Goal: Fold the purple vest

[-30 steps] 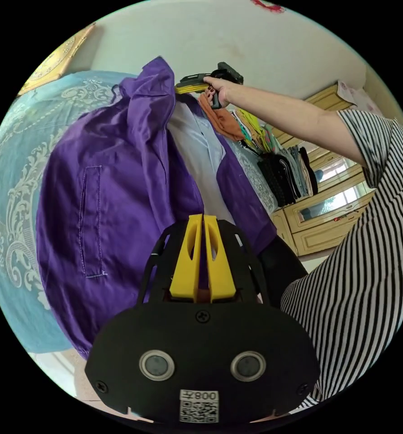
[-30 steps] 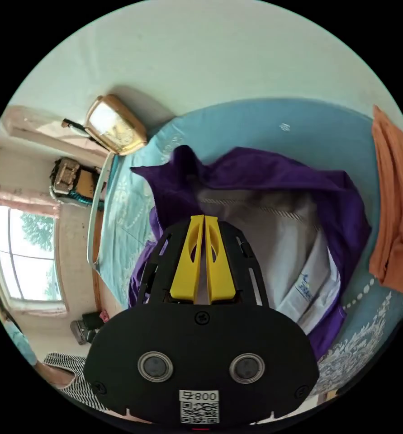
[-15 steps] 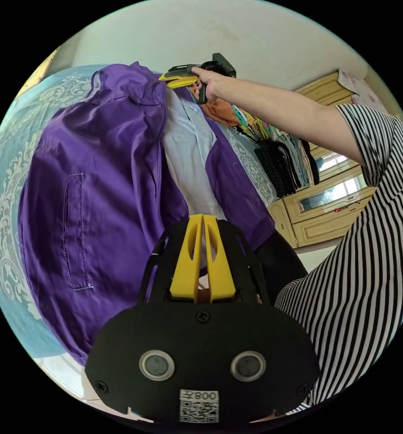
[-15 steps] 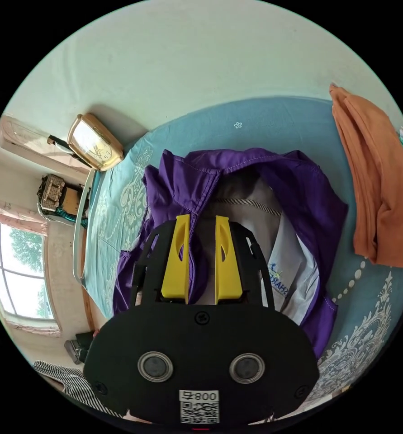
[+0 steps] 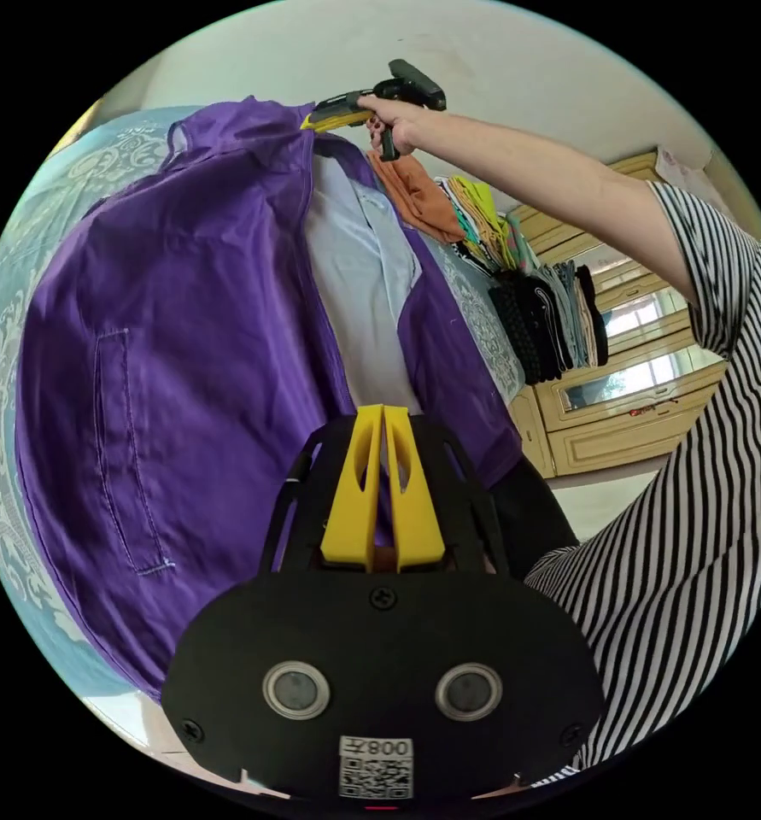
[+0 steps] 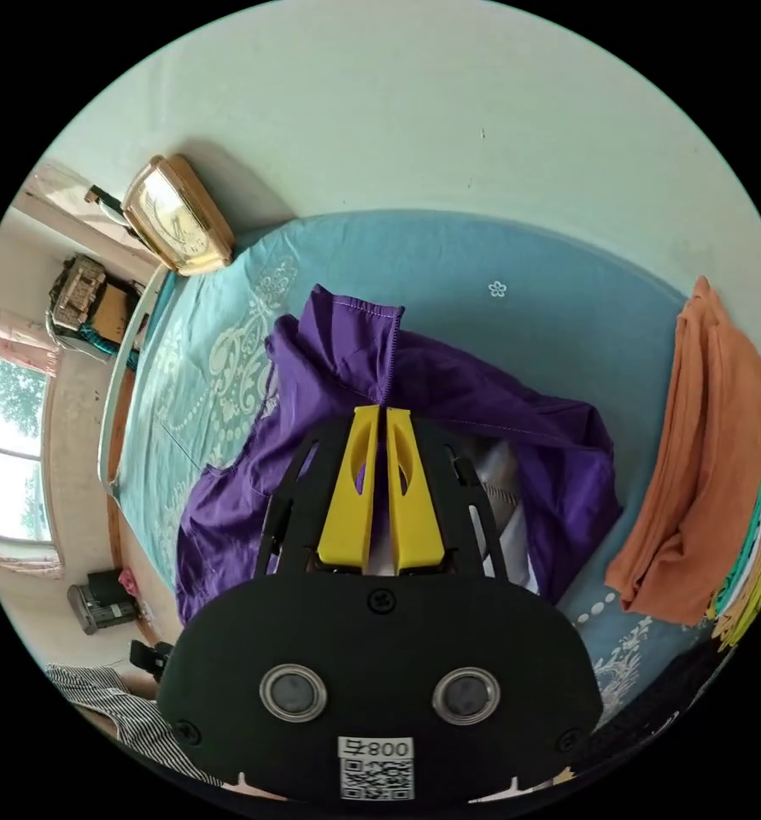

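The purple vest (image 5: 184,342) hangs stretched above the blue bed, its pale lining (image 5: 359,282) showing along the open front. My left gripper (image 5: 383,413) is shut on the vest's lower front edge. Farther off in the same view, a hand holds my right gripper (image 5: 316,122) at the collar end. In the right gripper view, the right gripper (image 6: 383,412) is shut on the purple vest (image 6: 448,401) at its front edge near the collar, and the cloth drapes down toward the bed.
A blue patterned bedspread (image 6: 500,265) lies under the vest. A row of folded clothes (image 5: 517,282), orange at the near end (image 6: 705,461), lines the bed's side. A gold clock (image 6: 175,213) stands at the head. The person's striped shirt (image 5: 705,512) and wooden cabinets (image 5: 628,410) are close by.
My right gripper opened half a second ago and has shut again on the vest's front edge. Both grippers have drawn the vest more taut and flat.
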`<state>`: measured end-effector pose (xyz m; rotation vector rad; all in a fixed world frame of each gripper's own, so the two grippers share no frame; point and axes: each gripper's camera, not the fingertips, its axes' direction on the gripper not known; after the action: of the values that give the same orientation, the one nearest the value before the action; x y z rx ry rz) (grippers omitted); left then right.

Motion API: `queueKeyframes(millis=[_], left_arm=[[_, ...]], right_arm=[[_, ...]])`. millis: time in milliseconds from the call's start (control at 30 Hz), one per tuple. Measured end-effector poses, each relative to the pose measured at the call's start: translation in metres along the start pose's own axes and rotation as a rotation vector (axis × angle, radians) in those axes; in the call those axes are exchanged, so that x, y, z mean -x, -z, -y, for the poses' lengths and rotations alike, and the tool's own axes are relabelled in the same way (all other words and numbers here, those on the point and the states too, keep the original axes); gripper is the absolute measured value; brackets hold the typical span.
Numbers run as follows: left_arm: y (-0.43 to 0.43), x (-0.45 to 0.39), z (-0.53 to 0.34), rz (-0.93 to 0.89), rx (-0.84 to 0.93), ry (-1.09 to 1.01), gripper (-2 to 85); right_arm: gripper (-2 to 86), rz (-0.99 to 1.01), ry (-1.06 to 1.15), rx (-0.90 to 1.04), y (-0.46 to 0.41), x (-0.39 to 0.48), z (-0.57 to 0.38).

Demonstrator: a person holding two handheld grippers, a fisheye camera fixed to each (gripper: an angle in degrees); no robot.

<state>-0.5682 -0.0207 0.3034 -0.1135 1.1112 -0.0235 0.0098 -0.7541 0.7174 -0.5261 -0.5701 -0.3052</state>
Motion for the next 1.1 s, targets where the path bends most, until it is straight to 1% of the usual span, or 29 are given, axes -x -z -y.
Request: queueKeyframes(millis=[100,200,267,300,333,433,500,567,667,700,767,933,967,1100], left_arm=[[0.022,0.011,0.02,0.025,-0.078,-0.006,0.7],[0.046,0.032,0.049,0.131,-0.144,-0.007,1.5],[0.059,0.047,0.08,0.262,-0.185,-0.019,2.8],[0.062,0.052,0.089,0.292,-0.195,-0.018,3.2],[0.066,0.062,0.107,0.325,-0.216,-0.008,4.1],[0.065,0.09,0.157,0.347,-0.21,-0.004,7.5],[0.055,0.104,0.185,0.394,-0.163,0.009,8.4],[0.032,0.116,0.213,0.47,-0.063,-0.004,8.5],[0.001,0.122,0.228,0.551,0.08,-0.023,6.5],[-0.003,0.121,0.229,0.562,0.095,-0.029,6.0],[-0.007,0.115,0.228,0.587,0.068,-0.064,3.5],[-0.008,0.106,0.226,0.653,0.046,-0.103,1.5],[-0.007,0.105,0.226,0.654,0.037,-0.108,1.3],[-0.002,0.105,0.228,0.675,0.008,-0.093,1.1]], right_arm=[[3.3,0.042,-0.059,-0.067,0.002,-0.016,-0.018],[3.3,0.038,-0.074,-0.194,0.017,-0.018,-0.033],[3.4,0.028,-0.048,-0.232,0.023,-0.01,-0.036],[3.7,0.033,-0.017,-0.251,0.024,-0.002,-0.034],[4.2,0.03,0.011,-0.252,0.023,0.006,-0.029],[5.6,0.031,0.081,-0.232,0.015,0.026,-0.009],[6.4,0.036,0.099,-0.219,0.009,0.033,0.004],[7.3,0.04,0.112,-0.21,0.002,0.039,0.016],[7.9,0.027,0.151,-0.195,-0.01,0.05,0.033],[8.0,0.012,0.161,-0.19,-0.015,0.052,0.04],[8.3,-0.001,0.166,-0.186,-0.021,0.054,0.049],[9.8,-0.039,0.233,-0.21,-0.039,0.065,0.071],[10.1,-0.046,0.244,-0.197,-0.043,0.067,0.074],[8.7,-0.011,0.271,-0.042,-0.081,0.076,0.091]])
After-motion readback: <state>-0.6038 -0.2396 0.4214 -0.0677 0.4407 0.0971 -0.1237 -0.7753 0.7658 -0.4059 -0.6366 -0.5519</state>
